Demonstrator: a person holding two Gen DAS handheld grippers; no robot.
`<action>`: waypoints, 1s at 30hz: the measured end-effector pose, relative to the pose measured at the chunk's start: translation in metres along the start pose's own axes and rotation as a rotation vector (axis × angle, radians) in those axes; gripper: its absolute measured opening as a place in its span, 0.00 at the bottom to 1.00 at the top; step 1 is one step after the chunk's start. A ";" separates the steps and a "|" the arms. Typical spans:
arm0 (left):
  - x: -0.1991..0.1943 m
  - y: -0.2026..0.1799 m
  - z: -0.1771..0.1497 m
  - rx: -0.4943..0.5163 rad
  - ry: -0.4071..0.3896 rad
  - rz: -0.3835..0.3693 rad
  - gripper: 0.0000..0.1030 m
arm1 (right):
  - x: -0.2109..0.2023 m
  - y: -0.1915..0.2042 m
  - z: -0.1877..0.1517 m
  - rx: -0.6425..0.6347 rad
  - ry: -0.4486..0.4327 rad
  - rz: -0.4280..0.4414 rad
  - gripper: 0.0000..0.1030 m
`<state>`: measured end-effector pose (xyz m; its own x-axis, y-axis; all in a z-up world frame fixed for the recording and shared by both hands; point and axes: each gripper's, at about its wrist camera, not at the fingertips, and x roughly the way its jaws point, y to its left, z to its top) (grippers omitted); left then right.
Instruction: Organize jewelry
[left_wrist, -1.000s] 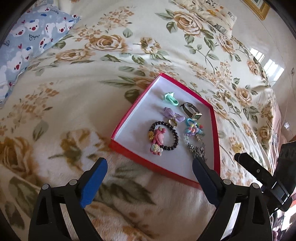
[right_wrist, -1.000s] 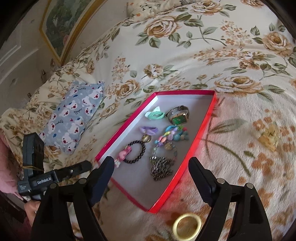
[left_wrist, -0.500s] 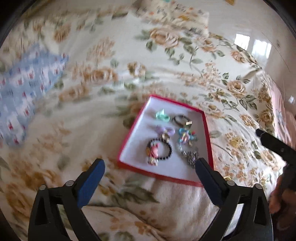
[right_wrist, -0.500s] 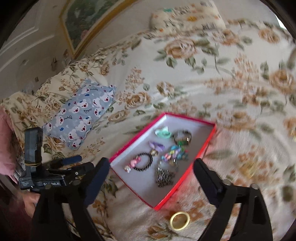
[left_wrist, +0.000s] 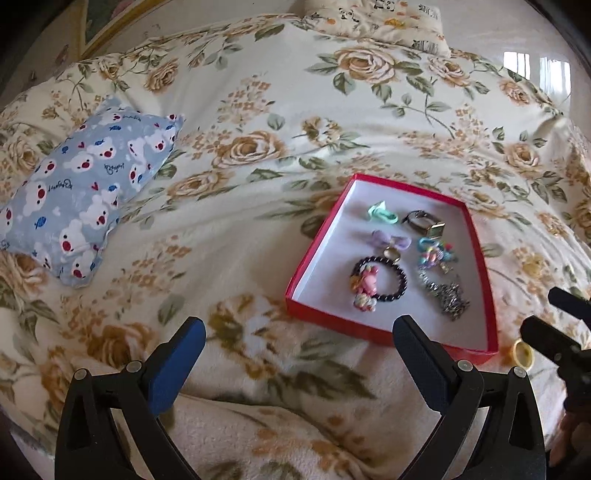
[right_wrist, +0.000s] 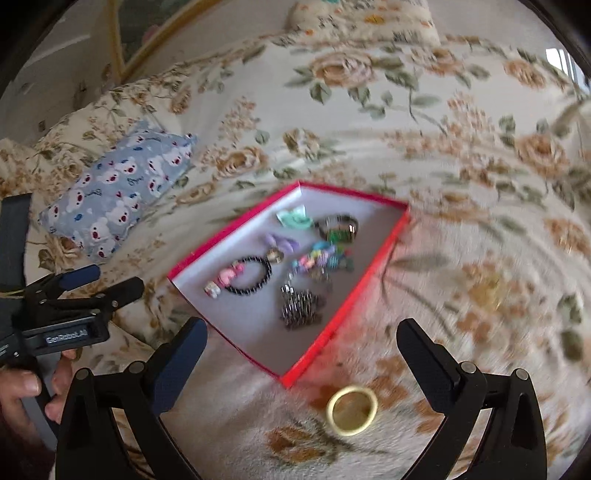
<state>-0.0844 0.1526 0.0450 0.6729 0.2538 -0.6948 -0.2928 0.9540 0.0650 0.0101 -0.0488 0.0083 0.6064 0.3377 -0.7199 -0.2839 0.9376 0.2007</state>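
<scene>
You held both tools above the floral fleece bedspread (left_wrist: 258, 110), and neither had anything in it. Your left gripper (left_wrist: 295, 354) stood released, its blue pads spread wide over bare blanket just short of the red tray (left_wrist: 314, 254); those jaws had just been opening, with nothing between them. Your right gripper (right_wrist: 301, 350) was the same story: it had just been opening too, and only blanket and the tray's near corner showed in the gap.

The tray was a shallow cardboard rectangle, red walls and a smooth white floor, lying flat in the middle of the bed. In the left wrist view its long axis ran from near you up toward the pillows.

Inside, at the far end, sat a mint green bow (left_wrist: 381, 214) and, beside it, a metal ring with a square face (left_wrist: 423, 223). Behind those came a lilac bow (left_wrist: 390, 240) and a pastel beaded cluster (left_wrist: 434, 254). Nearest you lay a round black bead bracelet (left_wrist: 380, 278) with a pink charm, beside a heap of silver chain (left_wrist: 445, 297).

One piece was outside: a pale yellow ring-shaped band (right_wrist: 351, 405) lay flat on the fleece just off the tray's near corner, right in front of your right tool.

Off toward the bed's left edge lay a small blue bear-print cushion (left_wrist: 85, 192).
</scene>
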 end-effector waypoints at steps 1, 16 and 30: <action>0.003 0.000 0.000 -0.001 0.003 0.005 0.99 | 0.003 -0.001 -0.003 0.004 0.007 0.000 1.00; -0.012 -0.004 -0.002 0.025 0.013 0.047 0.99 | -0.014 0.010 -0.003 -0.042 -0.027 -0.054 1.00; -0.025 -0.004 -0.008 0.025 -0.045 0.044 0.99 | -0.020 0.021 -0.002 -0.088 -0.044 -0.094 1.00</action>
<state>-0.1051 0.1411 0.0560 0.6900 0.3021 -0.6577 -0.3058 0.9453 0.1133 -0.0094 -0.0357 0.0255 0.6652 0.2540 -0.7021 -0.2876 0.9550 0.0730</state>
